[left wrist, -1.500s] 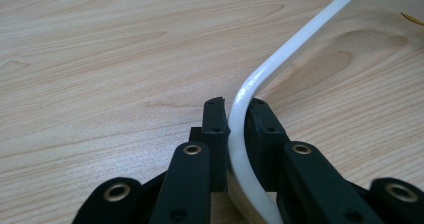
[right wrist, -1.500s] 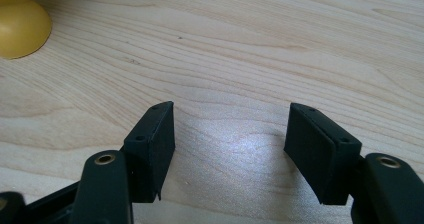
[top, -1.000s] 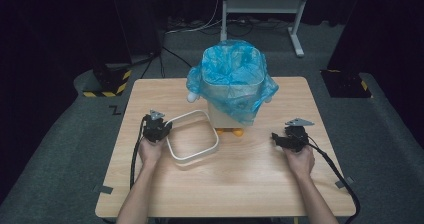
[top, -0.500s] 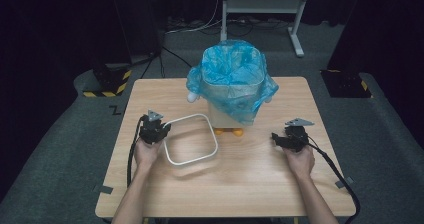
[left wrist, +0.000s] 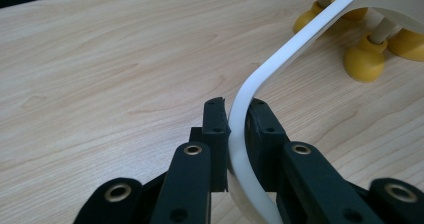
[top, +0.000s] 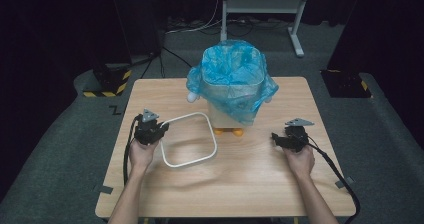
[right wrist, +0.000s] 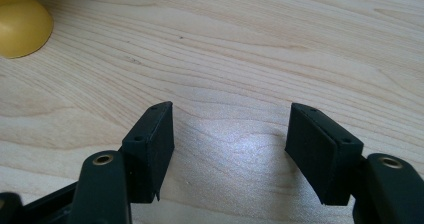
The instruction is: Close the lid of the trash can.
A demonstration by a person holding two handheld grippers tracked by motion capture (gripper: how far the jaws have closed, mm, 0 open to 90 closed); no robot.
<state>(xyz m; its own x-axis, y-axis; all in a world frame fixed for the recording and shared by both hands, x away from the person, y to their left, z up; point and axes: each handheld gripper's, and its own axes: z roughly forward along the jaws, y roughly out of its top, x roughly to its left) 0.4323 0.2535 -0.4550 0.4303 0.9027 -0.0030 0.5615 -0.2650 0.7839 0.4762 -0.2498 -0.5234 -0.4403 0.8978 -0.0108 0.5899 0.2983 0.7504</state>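
A white square ring hangs tilted above the wooden table, its shadow on the wood below. My left gripper is shut on the ring's left side. In the left gripper view the jaws pinch the thin white band at a rounded corner. Behind the ring stands a pale bin lined with a blue plastic bag, raised on yellow feet. My right gripper rests at the right of the table, open, with bare wood between its jaws.
The bin's yellow feet stand close past the ring's far end. One yellow foot lies left of the right gripper. Cables trail from both grippers. A black box with yellow stripes sits on the floor at the left.
My left gripper has risen and drawn slightly left, lifting the white ring off the table so it now tilts. The right gripper has stayed still.
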